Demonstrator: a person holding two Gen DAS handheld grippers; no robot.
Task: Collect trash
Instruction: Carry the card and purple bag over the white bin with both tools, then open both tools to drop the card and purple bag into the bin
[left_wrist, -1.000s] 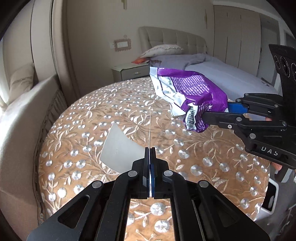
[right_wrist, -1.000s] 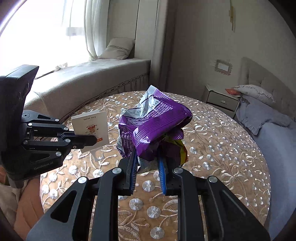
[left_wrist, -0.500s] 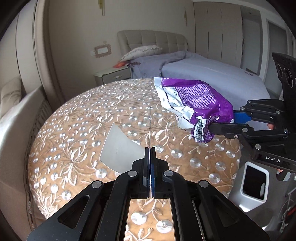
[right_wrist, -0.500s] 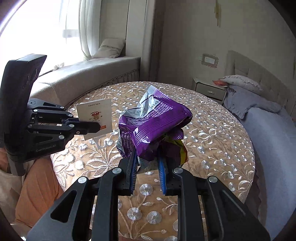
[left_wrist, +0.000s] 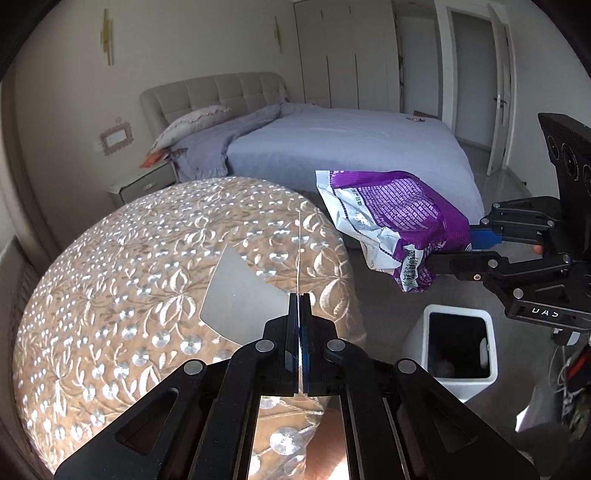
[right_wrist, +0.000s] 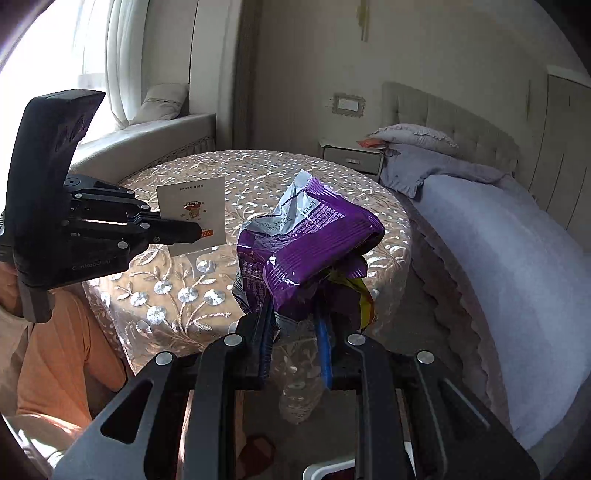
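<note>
- On the left, the left gripper (left_wrist: 300, 317) is held above the round worktop (left_wrist: 122, 280); its fingers (left_wrist: 293, 321) are pressed together on a thin white card (right_wrist: 192, 214), seen edge-on as a pale line in the left wrist view and face-on in the right wrist view.
- The card is stood upright in that grip, with its long axis running forward from the fingers, over the embroidered cloth; its grey shadow is cast on the cloth to the left of the fingers.
- Further right, the purple snack bag (left_wrist: 399, 218) is held clear of the worktop's edge, over the floor between worktop and bed (left_wrist: 332, 147).
- The bag is clamped at its crumpled lower end by the right gripper (right_wrist: 295, 314), whose fingers (right_wrist: 322, 332) are closed on it with the foil bunched between them; the open, silvery mouth is pointed away from the gripper, so the bag's long axis runs along the fingers.
- At the lower right, the white bin (left_wrist: 456, 345) is stood on the floor beside the worktop, its dark opening facing up, with some contents faintly visible inside.
- The deciding relation is judged to be this: the bin lies below and slightly to the right of the bag, and the right gripper is clearly the nearer one, so the bag is likely to be dropped first, while the card must be carried rightward off the worktop to reach the same opening.
</note>
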